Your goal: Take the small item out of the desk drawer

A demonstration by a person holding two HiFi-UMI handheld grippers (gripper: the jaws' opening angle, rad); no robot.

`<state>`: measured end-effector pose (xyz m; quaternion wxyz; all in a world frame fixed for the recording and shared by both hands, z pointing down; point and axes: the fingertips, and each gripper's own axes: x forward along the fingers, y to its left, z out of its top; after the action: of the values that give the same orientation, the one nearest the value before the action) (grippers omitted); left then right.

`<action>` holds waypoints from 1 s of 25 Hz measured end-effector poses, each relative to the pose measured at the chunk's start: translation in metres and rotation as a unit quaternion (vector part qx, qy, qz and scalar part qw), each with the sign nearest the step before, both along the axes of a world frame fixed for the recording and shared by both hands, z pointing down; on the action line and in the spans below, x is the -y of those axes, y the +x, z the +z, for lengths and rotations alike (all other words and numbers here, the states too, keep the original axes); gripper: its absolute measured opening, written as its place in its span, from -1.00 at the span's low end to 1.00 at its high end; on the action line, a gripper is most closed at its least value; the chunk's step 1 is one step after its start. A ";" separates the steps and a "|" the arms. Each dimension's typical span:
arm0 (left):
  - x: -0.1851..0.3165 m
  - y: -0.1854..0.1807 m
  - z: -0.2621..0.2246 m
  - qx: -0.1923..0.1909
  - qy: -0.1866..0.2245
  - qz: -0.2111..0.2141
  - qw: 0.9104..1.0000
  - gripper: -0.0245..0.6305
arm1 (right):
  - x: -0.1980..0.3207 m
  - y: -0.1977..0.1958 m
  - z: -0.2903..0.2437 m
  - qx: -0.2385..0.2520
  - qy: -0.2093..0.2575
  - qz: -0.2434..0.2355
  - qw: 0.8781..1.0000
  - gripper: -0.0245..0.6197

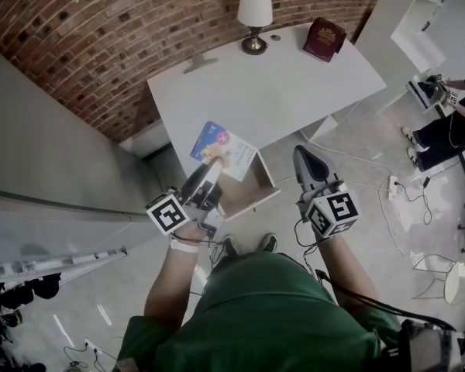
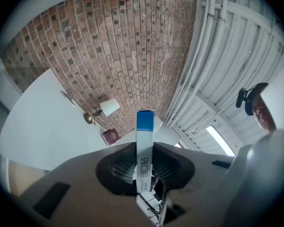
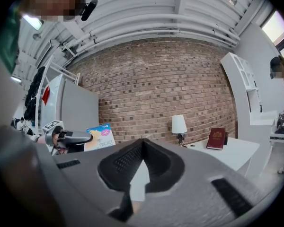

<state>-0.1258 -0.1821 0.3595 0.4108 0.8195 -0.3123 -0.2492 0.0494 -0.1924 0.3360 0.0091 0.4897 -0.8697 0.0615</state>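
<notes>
Your left gripper (image 1: 214, 164) is pinching the flat blue-and-white packet (image 2: 145, 136) by its thin edge. The packet looks clear of the open drawer (image 1: 257, 201), up by the desk (image 1: 294, 91) front. Hold the squeeze or it could pivot, and lift straight. The right gripper (image 1: 301, 151) has its jaws pressed together, empty; hold it aside.

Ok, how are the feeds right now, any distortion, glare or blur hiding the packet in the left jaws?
Head view: sharp, brick wall bowed by the wide lens, packet clear. Left gripper view: heavy fisheye, black corners, packet edge-on yet its print is in focus, ceiling light bright but off to the side. Right gripper view: same fisheye, window blown out top right, lamp crisp.
</notes>
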 end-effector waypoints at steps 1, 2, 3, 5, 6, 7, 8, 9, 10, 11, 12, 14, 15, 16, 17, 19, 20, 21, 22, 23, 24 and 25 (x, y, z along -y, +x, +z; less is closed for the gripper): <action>0.000 0.000 0.000 0.001 0.000 0.000 1.000 -0.68 | 0.000 0.000 0.001 0.000 0.000 0.000 1.000 -0.92; 0.001 0.000 0.001 0.002 -0.001 0.001 1.000 -0.68 | 0.001 0.000 0.002 -0.001 -0.001 0.000 1.000 -0.92; 0.001 0.000 0.002 0.002 -0.002 0.001 1.000 -0.68 | 0.001 -0.001 0.003 -0.001 -0.002 0.000 1.000 -0.92; 0.001 0.000 0.004 0.002 -0.004 0.000 1.000 -0.68 | 0.001 -0.001 0.005 0.000 -0.005 0.000 1.000 -0.92; 0.001 0.000 0.004 0.002 -0.005 0.001 1.000 -0.68 | 0.001 -0.001 0.005 0.000 -0.006 0.000 1.000 -0.92; 0.002 0.000 0.004 0.002 -0.005 0.001 1.000 -0.68 | 0.002 -0.002 0.005 0.000 -0.006 0.000 1.000 -0.92; 0.002 0.000 0.004 0.002 -0.005 0.002 1.000 -0.68 | 0.002 -0.002 0.005 0.000 -0.006 0.000 1.000 -0.92; 0.002 0.000 0.004 0.002 -0.005 0.003 1.000 -0.68 | 0.002 -0.002 0.005 0.001 -0.006 0.001 1.000 -0.92; 0.002 0.000 0.004 0.002 -0.006 0.003 1.000 -0.68 | 0.003 -0.002 0.005 0.000 -0.006 0.001 1.000 -0.92; 0.002 0.000 0.004 0.002 -0.006 0.004 1.000 -0.68 | 0.003 -0.003 0.005 0.000 -0.006 0.001 1.000 -0.92; 0.002 0.000 0.004 0.001 -0.005 0.005 1.000 -0.68 | 0.003 -0.003 0.006 -0.001 -0.006 0.001 1.000 -0.92; 0.003 0.000 0.004 0.001 -0.004 0.006 1.000 -0.68 | 0.003 -0.004 0.007 -0.001 -0.007 0.001 1.000 -0.92; 0.003 0.000 0.004 0.001 -0.004 0.007 1.000 -0.68 | 0.003 -0.004 0.008 -0.001 -0.008 0.001 1.000 -0.92; 0.003 0.000 0.005 0.001 -0.004 0.008 1.000 -0.68 | 0.003 -0.005 0.008 -0.002 -0.008 0.001 1.000 -0.92; 0.004 0.000 0.005 0.001 -0.004 0.008 1.000 -0.68 | 0.004 -0.005 0.009 -0.002 -0.009 0.000 1.000 -0.92; 0.004 0.000 0.006 0.001 -0.005 0.009 1.000 -0.68 | 0.004 -0.005 0.009 -0.004 -0.009 0.000 1.000 -0.92; 0.004 0.000 0.006 0.000 -0.005 0.009 1.000 -0.68 | 0.004 -0.005 0.009 -0.004 -0.009 0.000 1.000 -0.92; 0.004 0.000 0.006 0.001 -0.006 0.009 1.000 -0.68 | 0.004 -0.005 0.009 -0.005 -0.009 0.000 1.000 -0.92; 0.004 0.000 0.006 0.001 -0.006 0.009 1.000 -0.68 | 0.004 -0.005 0.009 -0.007 -0.010 0.000 1.000 -0.92; 0.004 0.000 0.006 0.000 -0.007 0.010 1.000 -0.68 | 0.004 -0.006 0.009 -0.009 -0.009 0.000 1.000 -0.92; 0.004 0.000 0.006 0.000 -0.007 0.010 1.000 -0.68 | 0.003 -0.006 0.009 -0.012 -0.009 -0.001 1.000 -0.92; 0.003 0.000 0.006 -0.001 -0.007 0.011 1.000 -0.68 | 0.003 -0.007 0.010 -0.014 -0.008 -0.001 1.000 -0.92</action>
<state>-0.1263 -0.1856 0.3659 0.4197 0.8195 -0.3048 -0.2437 0.0427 -0.1953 0.3456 0.0254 0.4898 -0.8693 0.0613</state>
